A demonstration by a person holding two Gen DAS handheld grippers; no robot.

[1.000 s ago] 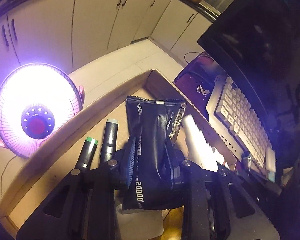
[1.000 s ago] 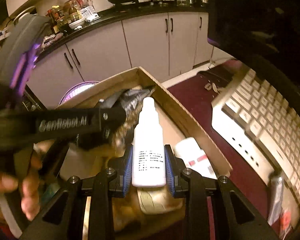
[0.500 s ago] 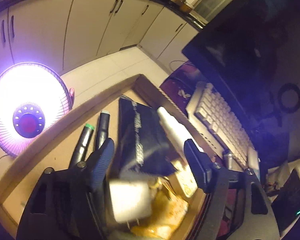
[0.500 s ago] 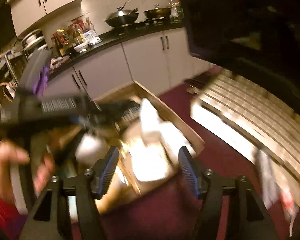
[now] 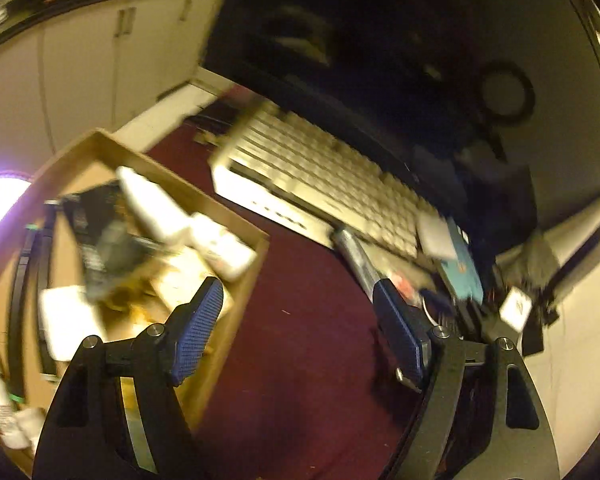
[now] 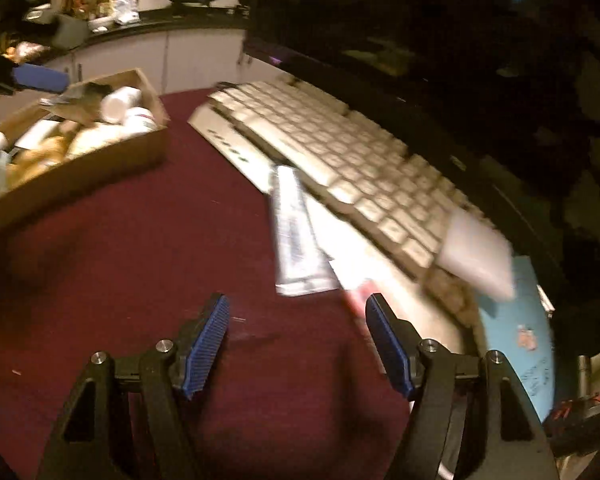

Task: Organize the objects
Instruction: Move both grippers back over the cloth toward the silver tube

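- The monitor [image 6: 440, 32] looms dark over the far side of the counter [image 6: 148, 272], and its lower edge overhangs the keyboard. A reach lifted high there would likely knock the screen.
- The counter's maroon top is the widest free room: a broad bare stretch lies between the box and the keyboard, under both tools.
- The cardboard box [image 6: 100, 160] sits at the counter's far left corner, already piled with the task's sorted things: white bottles [image 6: 118, 104], a dark packet [image 5: 96, 224] and pale packs. Its near wall is low, and the pile seems to reach the rim, so a further drop could roll out.
- The keyboard [image 6: 340, 152] lies slanted below the monitor, and its near edge hems in the loose things. A sweep along it could press keys or shove it.
- The teal pad [image 6: 516, 320] lies past the keyboard's right end, near the counter's edge. Anything pushed that way may fall off.
- A white card [image 6: 476, 256] rests tilted on the keyboard's right end and looks easy to dislodge.
- The silver tube [image 6: 296, 232], still to be sorted, lies just beside the keyboard's near edge, over a white-and-red pack [image 6: 352, 276]. Pinching it may drag the pack along.
- The right tool [image 6: 298, 336] hangs open and empty, near the tube's flat end.
- The left tool [image 5: 300, 328] is spreading wider, with nothing between its pads, over bare maroon beside the box's corner, which it could clip.
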